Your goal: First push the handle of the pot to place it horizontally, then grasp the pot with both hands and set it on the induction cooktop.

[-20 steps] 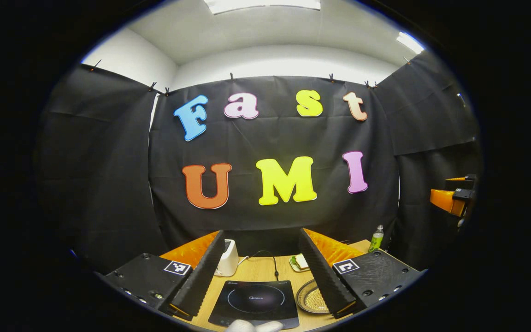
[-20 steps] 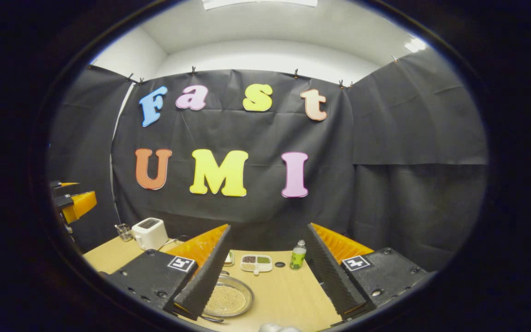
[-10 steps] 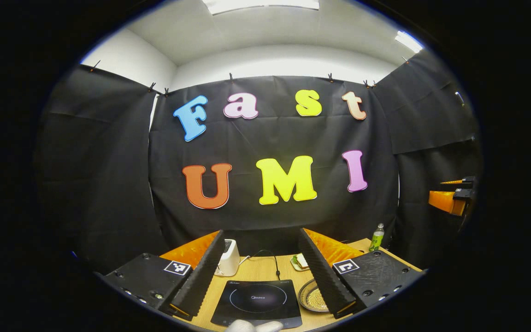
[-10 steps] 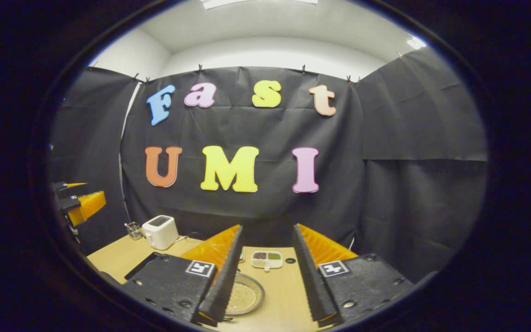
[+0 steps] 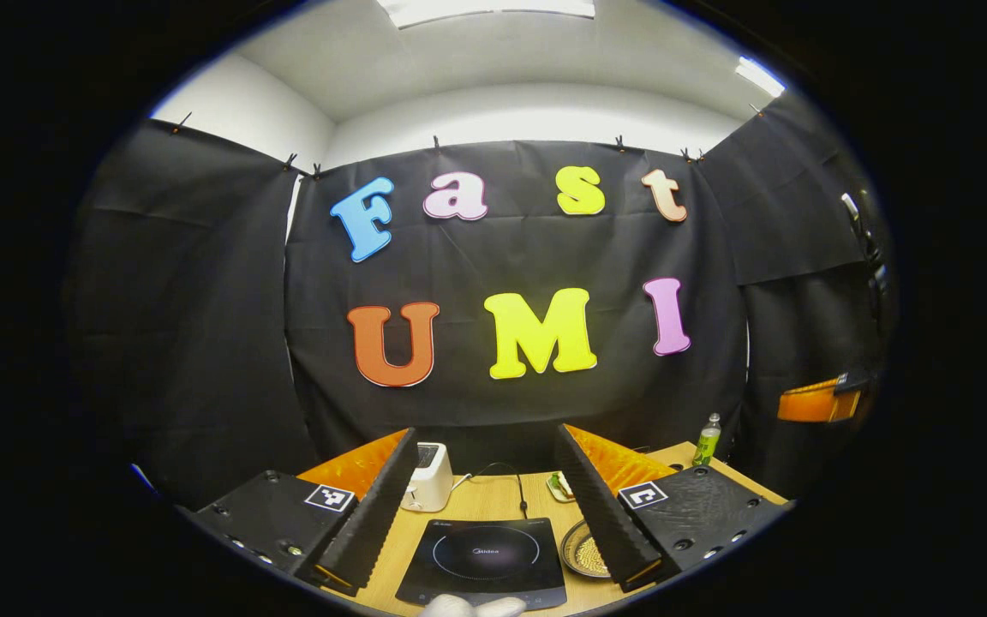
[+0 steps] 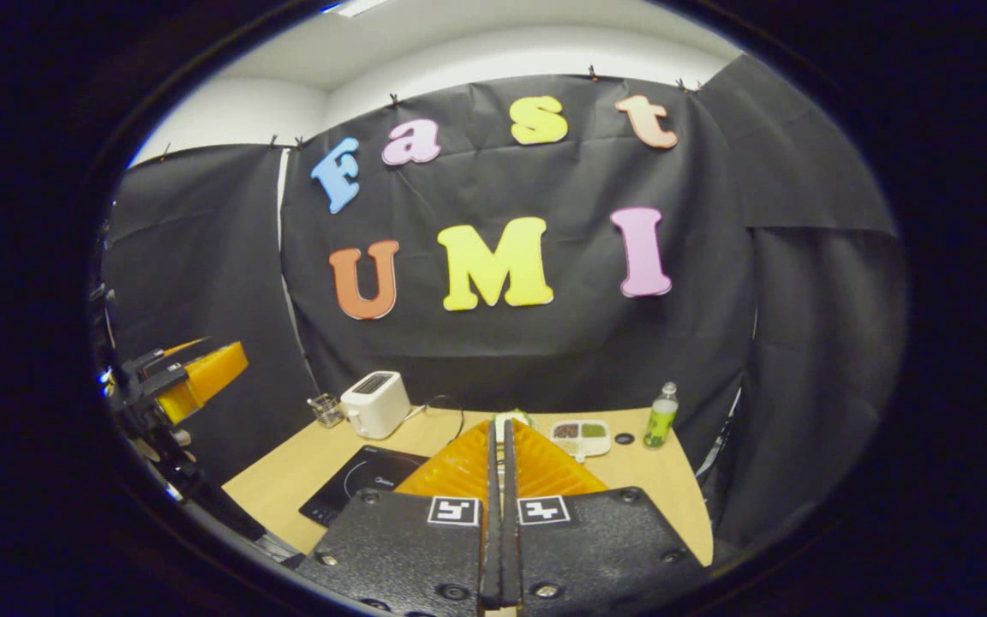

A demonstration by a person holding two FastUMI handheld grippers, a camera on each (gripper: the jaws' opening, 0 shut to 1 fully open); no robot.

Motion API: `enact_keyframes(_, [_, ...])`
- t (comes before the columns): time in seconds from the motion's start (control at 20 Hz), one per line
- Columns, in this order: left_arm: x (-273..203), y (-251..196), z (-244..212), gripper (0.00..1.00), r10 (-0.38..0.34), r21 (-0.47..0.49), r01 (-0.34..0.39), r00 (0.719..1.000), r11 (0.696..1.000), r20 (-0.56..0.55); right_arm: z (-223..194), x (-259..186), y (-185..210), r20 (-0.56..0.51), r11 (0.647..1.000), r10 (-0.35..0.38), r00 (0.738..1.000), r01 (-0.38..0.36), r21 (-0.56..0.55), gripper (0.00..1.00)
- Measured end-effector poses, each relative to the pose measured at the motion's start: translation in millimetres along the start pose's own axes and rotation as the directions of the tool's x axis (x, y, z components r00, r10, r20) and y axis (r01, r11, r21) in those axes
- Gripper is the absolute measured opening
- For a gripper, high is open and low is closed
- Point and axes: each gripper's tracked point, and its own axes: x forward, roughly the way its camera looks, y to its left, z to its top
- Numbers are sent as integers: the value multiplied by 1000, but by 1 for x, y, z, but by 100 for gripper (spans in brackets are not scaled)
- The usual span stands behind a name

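Note:
In the left gripper view the pot point(image 5: 580, 554), a shallow metal pan with small golden grains in it, sits on the wooden table just right of the black induction cooktop point(image 5: 483, 566). My left gripper point(image 5: 487, 433) is open above the table's near side, and its right finger covers part of the pot. My right gripper point(image 6: 498, 426) is shut with nothing between its fingers, held above the table. The cooktop point(image 6: 356, 490) lies left of it. The other gripper point(image 5: 815, 403) hangs off to the right, and the left one point(image 6: 198, 377) shows at the far left.
A white toaster point(image 5: 429, 476) point(image 6: 373, 403) stands behind the cooktop, its cord trailing over the table point(image 5: 493, 501). At the back are a small glass point(image 6: 322, 410), a plate of food point(image 5: 558, 487), a divided tray point(image 6: 581, 435) and a green bottle point(image 6: 660, 416) point(image 5: 705, 439). A gloved hand point(image 5: 472, 607) is at the bottom edge.
My right gripper has gone from open to fully shut, and its view has risen and swung so more of the table shows. The left gripper has hardly moved.

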Motion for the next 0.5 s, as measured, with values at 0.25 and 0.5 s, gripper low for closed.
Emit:
enact_keyframes(0.25, [0,6,-10,96,19,2,-19,1000,1000,-18,-84,37,33,-187,997,72,980,-74,-5,4])
enact_keyframes(0.5, [-3,12,-11,96,37,-9,-38,999,999,-20,-156,60,57,-320,993,116,940,-120,6,4])
